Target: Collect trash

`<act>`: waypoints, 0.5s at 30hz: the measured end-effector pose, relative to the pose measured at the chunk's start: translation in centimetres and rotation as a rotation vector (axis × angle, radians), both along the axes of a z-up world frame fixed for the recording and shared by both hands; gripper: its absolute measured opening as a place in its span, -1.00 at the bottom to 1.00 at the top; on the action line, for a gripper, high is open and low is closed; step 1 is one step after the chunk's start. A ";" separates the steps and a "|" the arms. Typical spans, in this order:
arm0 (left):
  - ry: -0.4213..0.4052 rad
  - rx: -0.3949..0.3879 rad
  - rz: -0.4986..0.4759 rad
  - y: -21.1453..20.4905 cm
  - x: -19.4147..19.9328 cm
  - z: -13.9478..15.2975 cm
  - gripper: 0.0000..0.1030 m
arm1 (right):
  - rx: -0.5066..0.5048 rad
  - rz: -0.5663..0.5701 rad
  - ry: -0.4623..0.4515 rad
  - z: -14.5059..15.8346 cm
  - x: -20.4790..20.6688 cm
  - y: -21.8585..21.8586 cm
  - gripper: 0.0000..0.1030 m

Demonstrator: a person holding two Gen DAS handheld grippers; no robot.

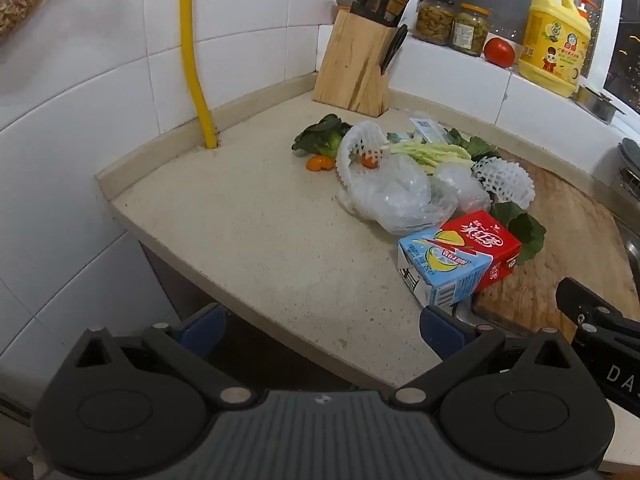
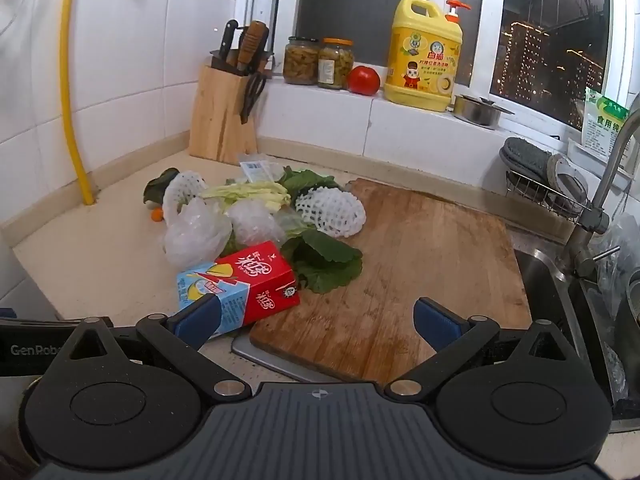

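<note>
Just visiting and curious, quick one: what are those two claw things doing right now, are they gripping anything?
Left gripper: open, holding nothing, above the counter edge.
Right gripper: open, holding nothing, near the drink carton.

Beside my cutting board (image 2: 420, 248) I count two drink cartons (image 2: 256, 280), two foam nets (image 2: 332, 210), two jars (image 2: 302, 60), one tomato (image 2: 363, 80).

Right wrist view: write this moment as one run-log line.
left tool open | right tool open | drink cartons untouched | nothing held

Home kitchen; tiled walls, knife block (image 2: 224, 118), sink (image 2: 560, 292), cutting board (image 2: 420, 264)
</note>
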State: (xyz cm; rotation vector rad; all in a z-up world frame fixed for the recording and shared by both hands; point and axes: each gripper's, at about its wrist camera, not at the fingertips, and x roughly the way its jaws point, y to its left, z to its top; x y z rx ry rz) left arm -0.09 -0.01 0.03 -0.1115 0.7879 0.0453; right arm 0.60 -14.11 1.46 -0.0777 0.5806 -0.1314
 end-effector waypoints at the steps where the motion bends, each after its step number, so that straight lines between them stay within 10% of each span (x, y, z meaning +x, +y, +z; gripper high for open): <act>1: -0.004 -0.002 -0.002 0.0 -0.1 0.0 0.94 | -0.001 0.000 -0.003 0.1 0.0 0.0 1.00; 15: -0.050 0.003 -0.021 -0.1 -0.6 0.8 0.94 | -0.014 -0.001 -0.028 0.5 -1.1 0.0 1.00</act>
